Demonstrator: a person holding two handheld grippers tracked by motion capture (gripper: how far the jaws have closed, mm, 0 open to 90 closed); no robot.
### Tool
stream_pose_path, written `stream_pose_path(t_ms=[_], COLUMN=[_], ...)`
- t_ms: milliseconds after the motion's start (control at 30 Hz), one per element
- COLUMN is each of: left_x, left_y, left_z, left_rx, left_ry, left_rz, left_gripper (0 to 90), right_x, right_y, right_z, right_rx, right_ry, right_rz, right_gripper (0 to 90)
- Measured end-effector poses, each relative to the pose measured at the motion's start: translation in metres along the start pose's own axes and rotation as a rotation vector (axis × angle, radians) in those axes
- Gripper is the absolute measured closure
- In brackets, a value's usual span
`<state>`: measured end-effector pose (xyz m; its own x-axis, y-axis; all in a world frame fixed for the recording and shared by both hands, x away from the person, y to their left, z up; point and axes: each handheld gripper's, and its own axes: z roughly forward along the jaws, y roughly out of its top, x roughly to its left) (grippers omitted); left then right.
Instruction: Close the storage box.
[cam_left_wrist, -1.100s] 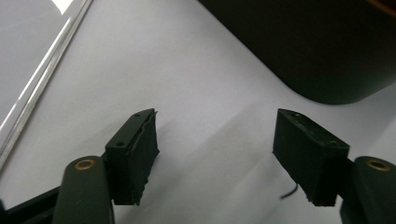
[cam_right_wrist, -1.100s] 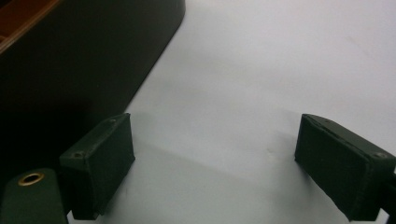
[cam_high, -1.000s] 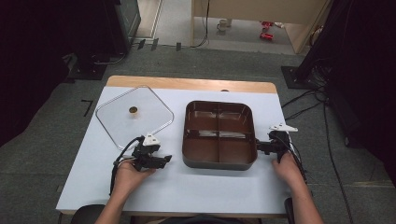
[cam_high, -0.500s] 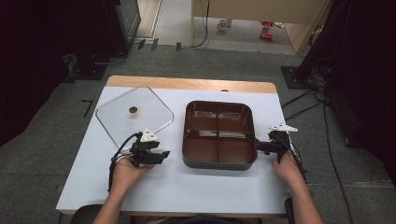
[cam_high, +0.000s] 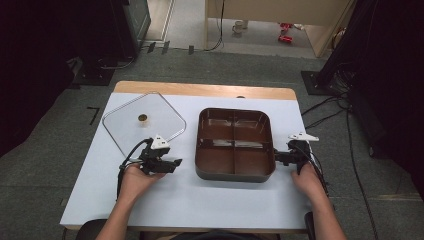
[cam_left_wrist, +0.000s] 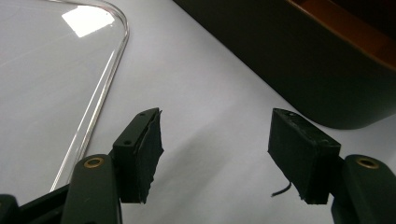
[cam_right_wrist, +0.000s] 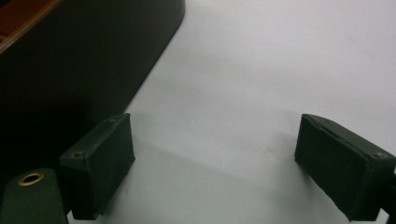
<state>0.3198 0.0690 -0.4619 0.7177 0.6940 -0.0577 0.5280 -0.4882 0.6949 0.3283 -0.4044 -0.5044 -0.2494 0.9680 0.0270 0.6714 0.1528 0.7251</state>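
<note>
A dark brown tray (cam_high: 235, 176) with four compartments sits mid-table. A clear square lid (cam_high: 162, 116) with a small round knob (cam_high: 143, 118) lies flat to its left. My left gripper (cam_high: 176, 162) rests low between lid and tray, pointing right at the tray, and is open with nothing between its jaws. In the left gripper view (cam_left_wrist: 217, 123) the lid's rim (cam_left_wrist: 100, 100) runs along the left and the tray wall (cam_left_wrist: 289, 60) crosses the upper right. My right gripper (cam_high: 276, 156) is open beside the tray's right wall (cam_right_wrist: 79, 60), its own view (cam_right_wrist: 215, 128) showing bare table between the jaws.
The pale blue table top (cam_high: 225, 210) has a wooden strip (cam_high: 200, 90) along its far edge. Cables (cam_high: 325, 117) and dark equipment stand on the floor around the table.
My left gripper has crept slightly forward, away from the person. The right gripper, tray and lid have stayed put.
</note>
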Motion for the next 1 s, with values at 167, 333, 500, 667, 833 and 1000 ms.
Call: stream_pose_path(t_ms=[167, 333, 500, 667, 833, 1000], left_x=[0.006, 0.011, 0.018, 0.025, 0.033, 0.041], left_y=[0.004, 0.007, 0.01, 0.014, 0.021, 0.025], left_z=[0.0, 0.001, 0.003, 0.0, -0.001, 0.0], left_rx=[-0.007, -0.003, -0.005, -0.027, -0.035, -0.044], left_ry=[-0.004, -0.013, -0.02, -0.008, -0.018, -0.01], left_rz=[-0.008, -0.016, -0.019, -0.027, -0.033, -0.043], left_gripper=[35.9, 34.5, 34.7, 36.9, 37.7, 39.1], right_x=[0.0, 0.0, 0.0, 0.0, 0.0, 0.0], right_y=[0.0, 0.0, 0.0, 0.0, 0.0, 0.0], right_z=[0.0, 0.0, 0.0, 0.0, 0.0, 0.0], right_rx=[0.0, 0.0, 0.001, 0.0, 0.001, 0.001], right_ry=[0.0, 0.0, 0.0, 0.0, 0.0, 0.0], right_rz=[0.0, 0.0, -0.001, 0.001, 0.0, 0.0], right_gripper=[11.3, 11.3, 11.3, 11.2, 11.3, 11.2])
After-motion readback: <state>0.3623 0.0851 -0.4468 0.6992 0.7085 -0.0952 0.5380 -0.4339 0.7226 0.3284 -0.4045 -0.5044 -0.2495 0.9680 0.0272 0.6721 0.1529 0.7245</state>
